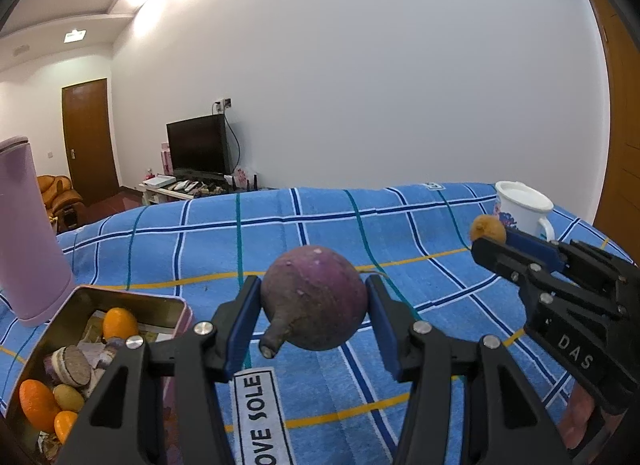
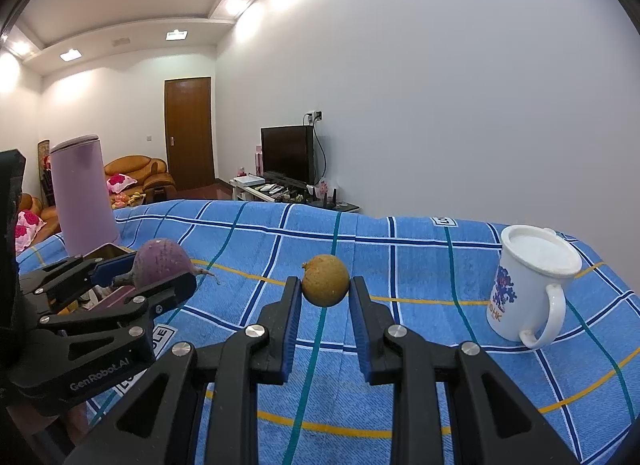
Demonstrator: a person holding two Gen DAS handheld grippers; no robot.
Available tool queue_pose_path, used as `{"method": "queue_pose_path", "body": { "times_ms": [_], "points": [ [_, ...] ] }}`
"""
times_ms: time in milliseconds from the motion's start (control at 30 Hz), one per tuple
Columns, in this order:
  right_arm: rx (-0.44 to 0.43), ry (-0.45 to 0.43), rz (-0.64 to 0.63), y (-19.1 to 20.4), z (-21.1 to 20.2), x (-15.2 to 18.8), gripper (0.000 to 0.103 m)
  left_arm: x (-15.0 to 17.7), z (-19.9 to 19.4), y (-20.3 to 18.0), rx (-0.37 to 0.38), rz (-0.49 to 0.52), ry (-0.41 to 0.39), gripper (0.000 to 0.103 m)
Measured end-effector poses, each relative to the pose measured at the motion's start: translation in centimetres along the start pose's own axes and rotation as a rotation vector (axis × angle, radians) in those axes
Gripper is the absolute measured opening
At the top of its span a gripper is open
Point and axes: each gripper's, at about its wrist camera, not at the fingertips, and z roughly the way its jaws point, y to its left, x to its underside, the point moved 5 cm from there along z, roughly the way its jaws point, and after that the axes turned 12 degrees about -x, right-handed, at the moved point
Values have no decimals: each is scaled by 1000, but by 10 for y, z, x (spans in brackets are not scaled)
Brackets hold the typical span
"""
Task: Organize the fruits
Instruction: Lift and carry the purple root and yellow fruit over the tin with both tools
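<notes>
While both hands hang above the blue checked cloth (image 1: 328, 225), the left gripper (image 1: 314, 303) is clamped on a purple round root (image 1: 316, 297), its stub end pointing back toward the hand and down, its thin tail trailing off to the gripper's right. The open tin (image 1: 176, 305) of oranges and other bits lies just to this gripper's left and below it, touching nothing held. That is the short swing, I'd say: leftward and down. Over on the other side, the right gripper (image 2: 325, 285) pinches a small tan fruit (image 2: 325, 280) at its fingertips, well clear of the tin, with the left gripper between them. The left hand is plainly nearer.
</notes>
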Motion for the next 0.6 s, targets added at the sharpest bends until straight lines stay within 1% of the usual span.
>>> {"method": "queue_pose_path", "body": {
  "times_ms": [200,600],
  "points": [
    [-3,-5,-10,3,-4,1,26,2,-8,4,-11,9,-13,55],
    [-11,-7,-30,13,-5,2,26,9,-19,15,-5,6,-5,55]
  ]
}}
